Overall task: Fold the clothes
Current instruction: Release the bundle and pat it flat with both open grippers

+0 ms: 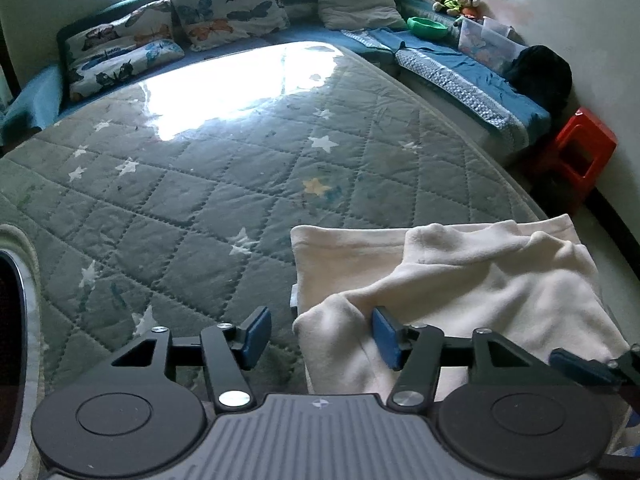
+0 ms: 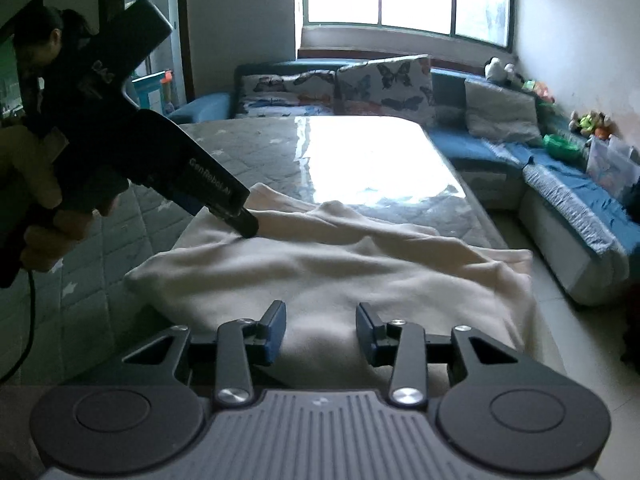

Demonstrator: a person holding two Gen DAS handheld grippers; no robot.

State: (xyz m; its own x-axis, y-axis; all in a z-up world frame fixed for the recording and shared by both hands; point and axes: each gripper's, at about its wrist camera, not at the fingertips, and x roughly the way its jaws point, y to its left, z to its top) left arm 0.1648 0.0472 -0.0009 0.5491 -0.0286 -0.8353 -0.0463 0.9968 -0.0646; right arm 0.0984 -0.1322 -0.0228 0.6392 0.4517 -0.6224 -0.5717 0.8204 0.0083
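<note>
Cream garment (image 2: 320,264) lies rumpled on the quilted mattress (image 1: 200,200); left gripper (image 1: 320,336) and right gripper (image 2: 321,332) jaws parted, gripping nothing.

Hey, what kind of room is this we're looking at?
Probably a home living room or bedroom: a blue corner sofa with butterfly cushions, a quilted star-patterned mat holding a cream garment, and soft toys along the wall.
</note>
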